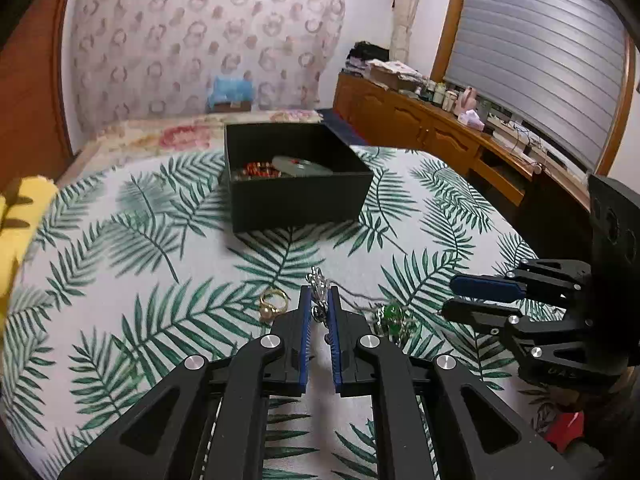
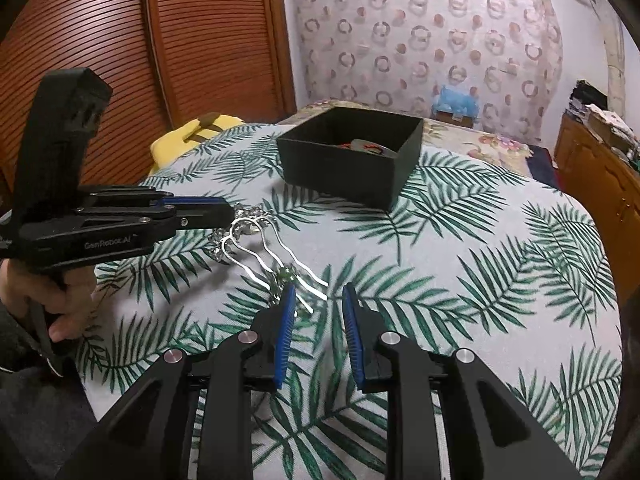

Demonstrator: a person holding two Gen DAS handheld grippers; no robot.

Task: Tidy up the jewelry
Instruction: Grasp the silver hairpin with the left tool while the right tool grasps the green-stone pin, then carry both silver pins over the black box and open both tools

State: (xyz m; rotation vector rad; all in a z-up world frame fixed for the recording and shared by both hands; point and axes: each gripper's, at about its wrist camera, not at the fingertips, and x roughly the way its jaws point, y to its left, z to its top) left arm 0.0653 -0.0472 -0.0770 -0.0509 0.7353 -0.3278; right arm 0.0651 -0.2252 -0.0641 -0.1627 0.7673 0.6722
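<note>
Two grippers are over the leaf-print cloth (image 1: 132, 240), and your left gripper (image 1: 319, 300) has its blue pads closed tight on the ornate silver head of a hair comb (image 2: 256, 240). In the right wrist view the comb's wavy prongs fan out toward five o'clock from that pinched head, their tips lying over the cloth just ahead of your right gripper (image 2: 318, 304), whose jaws stand partly open with nothing between them. By my reading you are at the pick-up step for the comb. The next move calls for lifting it clear and carrying it toward twelve o'clock to the black box (image 1: 296, 196), which already holds red beads (image 1: 260, 170) and a pale green disc (image 1: 300, 165). Keep the grip firm, since the long prongs hang well out from the pads and could swing or catch on the box wall. Whether the prongs touch the cloth I cannot tell. The comb looks thin, bright and metallic, with a small cluster of clear stones at its head. Left on the cloth are a gold ring (image 1: 274, 304) at ten o'clock of your left fingertips and a green-stone piece (image 1: 394, 318) at three o'clock.
</note>
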